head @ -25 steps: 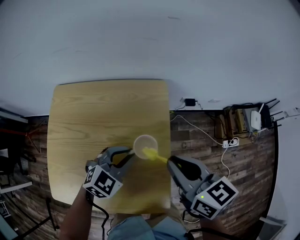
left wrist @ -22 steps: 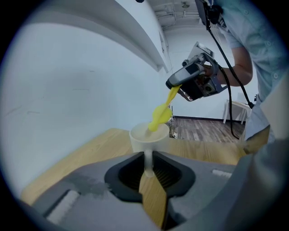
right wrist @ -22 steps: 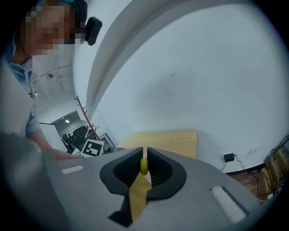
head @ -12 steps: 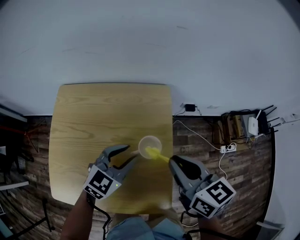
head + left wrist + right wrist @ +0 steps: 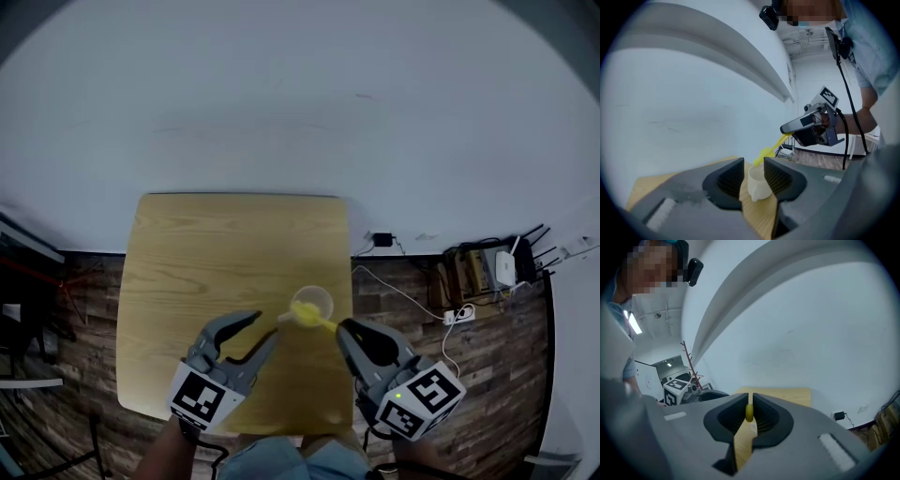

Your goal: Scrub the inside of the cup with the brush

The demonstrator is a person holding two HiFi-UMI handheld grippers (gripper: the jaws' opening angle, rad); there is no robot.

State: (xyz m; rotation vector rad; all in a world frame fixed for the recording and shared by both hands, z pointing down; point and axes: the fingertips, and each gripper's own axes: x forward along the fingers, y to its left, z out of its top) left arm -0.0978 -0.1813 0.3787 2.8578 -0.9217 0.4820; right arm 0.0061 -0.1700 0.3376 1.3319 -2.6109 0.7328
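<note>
The cup [image 5: 314, 302] is small, pale and smooth, with round walls that taper a little. It stands upright on the table [image 5: 206, 253] close to its right edge, toward the near side. The bright yellow head of the brush [image 5: 304, 315] sits at the cup's mouth on its near-left side; whether the bristles reach inside cannot be told. Its thin yellow handle runs back to the right tongs [image 5: 749, 414], which are pressed together on the handle's end. The left tongs [image 5: 265, 326] have just been opening and stand spread wide. Their ribbed dark pads are near the cup but clear of it, with nothing gripped, though the cup lines up with the gap. I judge the scrubbing to be at a pause or near its end, with the cup unsupported. A light cup like this could tip or slide, so the next move calls for lifting the brush straight up past the rim, or steadying the cup again first. The tabletop is light, grained wood with rounded corners, over a floor [image 5: 403, 300] of dark planks.
</note>
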